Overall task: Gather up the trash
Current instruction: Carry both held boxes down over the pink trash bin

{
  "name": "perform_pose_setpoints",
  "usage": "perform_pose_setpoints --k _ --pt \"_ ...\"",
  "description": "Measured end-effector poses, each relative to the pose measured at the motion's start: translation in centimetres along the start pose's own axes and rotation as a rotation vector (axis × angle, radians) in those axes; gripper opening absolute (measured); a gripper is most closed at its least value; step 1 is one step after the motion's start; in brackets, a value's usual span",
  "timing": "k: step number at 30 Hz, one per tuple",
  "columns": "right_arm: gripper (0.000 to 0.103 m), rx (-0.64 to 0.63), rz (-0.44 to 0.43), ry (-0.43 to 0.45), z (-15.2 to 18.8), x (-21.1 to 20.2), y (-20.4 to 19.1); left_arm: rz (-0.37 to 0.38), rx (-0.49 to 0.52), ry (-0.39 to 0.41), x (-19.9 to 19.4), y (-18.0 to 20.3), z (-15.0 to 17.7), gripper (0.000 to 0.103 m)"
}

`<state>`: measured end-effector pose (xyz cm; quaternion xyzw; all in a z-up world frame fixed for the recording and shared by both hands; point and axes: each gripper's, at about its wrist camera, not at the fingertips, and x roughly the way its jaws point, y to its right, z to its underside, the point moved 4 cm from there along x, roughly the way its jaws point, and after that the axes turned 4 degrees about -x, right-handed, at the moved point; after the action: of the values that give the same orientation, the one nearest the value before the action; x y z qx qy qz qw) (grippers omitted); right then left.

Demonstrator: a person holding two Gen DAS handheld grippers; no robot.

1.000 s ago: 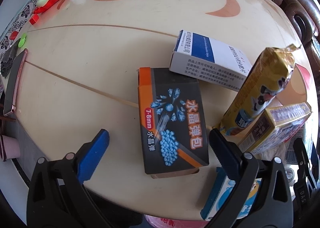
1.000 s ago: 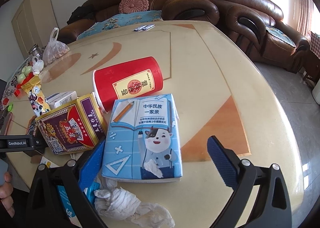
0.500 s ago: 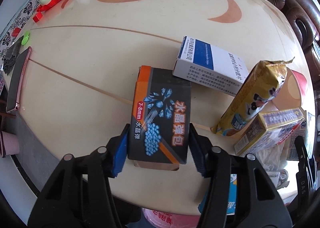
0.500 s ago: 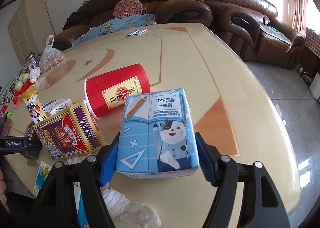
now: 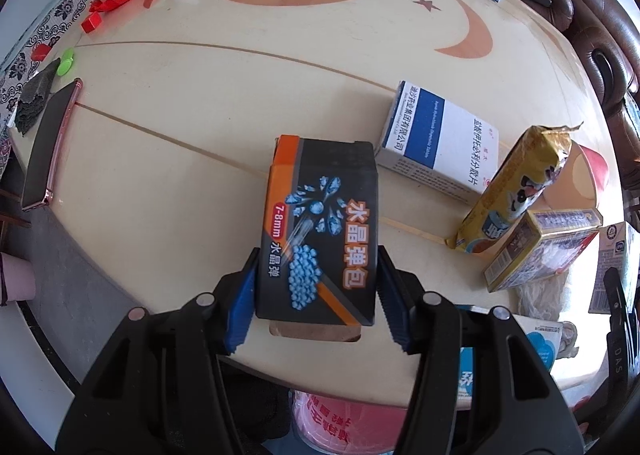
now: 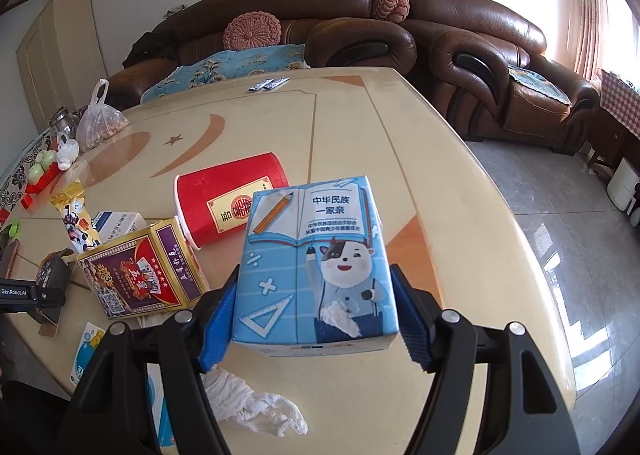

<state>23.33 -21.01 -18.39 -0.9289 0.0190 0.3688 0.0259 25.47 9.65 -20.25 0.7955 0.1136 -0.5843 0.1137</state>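
My left gripper [image 5: 316,295] is shut on a black and orange box [image 5: 320,223] with blue beads printed on it, both blue pads pressing its long sides just above the table's near edge. My right gripper [image 6: 316,315] is shut on a blue tissue pack [image 6: 316,263] with a cartoon cow, lifted off the cream table [image 6: 360,127]. A crumpled white tissue [image 6: 256,407] lies under the right gripper. The left gripper shows at the left edge of the right wrist view, with the black box [image 6: 52,275] in it.
Near the held boxes lie a white and blue medicine box [image 5: 440,143], a yellow snack wrapper [image 5: 516,183], a purple and gold card box [image 6: 144,271] and a red paper cup [image 6: 232,203] on its side. A phone [image 5: 52,135] rests at the left edge. Brown sofas [image 6: 460,47] stand behind.
Both grippers went from wide open to shut, the left on the black box and the right on the blue tissue pack. Both boxes have since come up slightly off the table.
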Motion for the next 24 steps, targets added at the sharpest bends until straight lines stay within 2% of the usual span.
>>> perform_pose_setpoints --k 12,24 --pt "0.067 0.005 0.0 0.043 -0.5 -4.0 0.0 0.03 0.038 0.079 -4.5 -1.4 1.4 0.054" --pt "0.067 -0.047 -0.045 0.12 -0.2 -12.3 -2.0 0.084 0.127 0.176 -9.7 -0.7 5.4 0.054"
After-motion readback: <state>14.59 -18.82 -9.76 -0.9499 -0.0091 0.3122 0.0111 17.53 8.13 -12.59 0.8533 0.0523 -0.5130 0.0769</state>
